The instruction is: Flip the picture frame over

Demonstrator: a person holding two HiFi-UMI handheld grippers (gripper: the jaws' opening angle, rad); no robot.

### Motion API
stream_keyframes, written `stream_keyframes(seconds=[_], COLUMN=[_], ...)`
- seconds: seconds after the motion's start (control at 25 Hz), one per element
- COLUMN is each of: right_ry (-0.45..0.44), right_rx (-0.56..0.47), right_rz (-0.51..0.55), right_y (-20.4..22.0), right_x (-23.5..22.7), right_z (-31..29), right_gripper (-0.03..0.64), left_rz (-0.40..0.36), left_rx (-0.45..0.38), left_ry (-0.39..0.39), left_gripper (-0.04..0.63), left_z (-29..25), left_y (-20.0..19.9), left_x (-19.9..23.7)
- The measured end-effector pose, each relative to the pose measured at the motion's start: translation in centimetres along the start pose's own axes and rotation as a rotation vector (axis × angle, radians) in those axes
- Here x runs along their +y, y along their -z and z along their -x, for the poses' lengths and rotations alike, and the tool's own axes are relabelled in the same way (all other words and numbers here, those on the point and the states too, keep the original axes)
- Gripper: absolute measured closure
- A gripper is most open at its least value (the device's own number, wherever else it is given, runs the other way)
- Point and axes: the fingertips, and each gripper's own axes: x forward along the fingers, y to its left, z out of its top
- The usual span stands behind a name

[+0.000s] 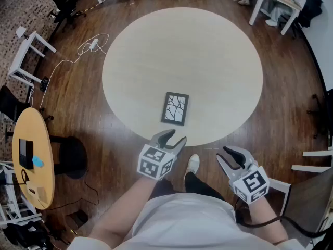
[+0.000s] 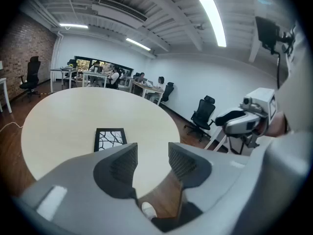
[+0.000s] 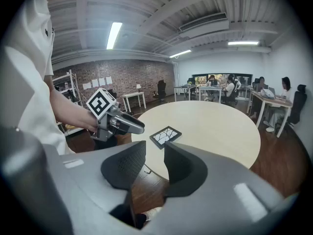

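Note:
A black picture frame [image 1: 175,108] lies flat, picture side up, near the front edge of the round pale table [image 1: 208,51]; its print shows black branches on white. It also shows in the left gripper view [image 2: 109,139] and the right gripper view [image 3: 165,136]. My left gripper [image 1: 174,139] hovers just short of the table edge, in front of the frame, jaws open and empty. My right gripper [image 1: 230,156] hangs over the floor further right and nearer me, jaws open and empty too. In the right gripper view the left gripper [image 3: 133,126] shows near the frame.
Dark wood floor surrounds the table. A small round wooden side table [image 1: 31,155] stands at the left, with a white stool [image 1: 26,56] and a cable beyond it. A white chair [image 1: 312,165] is at the right. Desks, office chairs and seated people fill the room's far end.

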Motion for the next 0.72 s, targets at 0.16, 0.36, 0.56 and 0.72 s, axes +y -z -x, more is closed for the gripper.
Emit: stream_keyframes(seconds=[0.16,0.36,0.56,0.72], right_ry=[0.024,0.042,0.067,0.076], right_rx=[0.017,0.041,0.071,0.081], right_rz=[-0.012,-0.068,-0.109,-0.125], right_y=[-0.5,0.4,1.0,1.2], right_x=[-3.6,-5.1,-6.3,-7.3], right_z=[-0.8,-0.4,0.4,0.9], right_gripper=[0.489,0.489,0.491,0.492], left_rz=[-0.041,-0.013,0.015,-0.015], left_rx=[0.068,0.148,0.191,0.221], left_ry=[-0.088,-0.199,-0.284,-0.333], left_gripper=[0.402,0.402,0.425,0.458], left_z=[-7.1,-11.9,-13.6,-14.2], left_y=[-1.1,0.1,1.8,2.6], left_x=[3.1,6.0,7.2,7.6])
